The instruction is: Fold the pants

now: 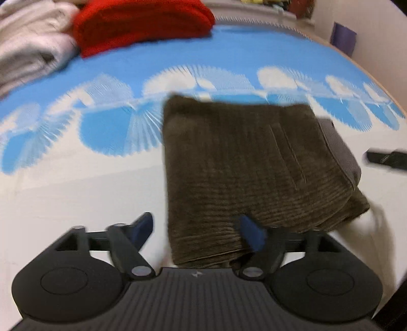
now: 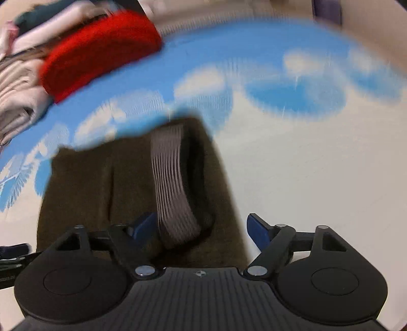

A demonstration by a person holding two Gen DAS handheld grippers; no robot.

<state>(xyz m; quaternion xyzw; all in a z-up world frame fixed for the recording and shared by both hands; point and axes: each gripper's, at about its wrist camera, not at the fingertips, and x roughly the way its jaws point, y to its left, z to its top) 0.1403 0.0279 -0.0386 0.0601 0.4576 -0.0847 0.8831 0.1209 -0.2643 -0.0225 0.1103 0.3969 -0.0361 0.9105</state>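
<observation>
Lying flat on the bed cover [image 1: 76, 193] are the brown pants [image 1: 244, 163], folded up into a thick, neat block with a ribbed cord look. That cover is white close by and blue with white fan shapes farther back. Along one side of the block the grey stretchy waistband [image 2: 170, 183] shows, and it curls over the dark opening of the pants. The left gripper [image 1: 201, 229] hangs just above the near edge of the pants with its two blue fingers [image 1: 143, 226] spread wide apart. One finger is over the white cover and the other is over the brown cloth, and nothing is pinched between them. The right gripper [image 2: 203, 229] is also spread wide, with the waistband end of the pants below the gap, and it grips nothing. One of its blue fingers [image 2: 258, 231] is over the white cover beside the pants. Far back on the bed sits a folded red cloth [image 1: 142, 23], and next to it is a heap of pale folded clothes [image 1: 30, 45]. Both pictures are blurry, so small things are hard to see.
</observation>
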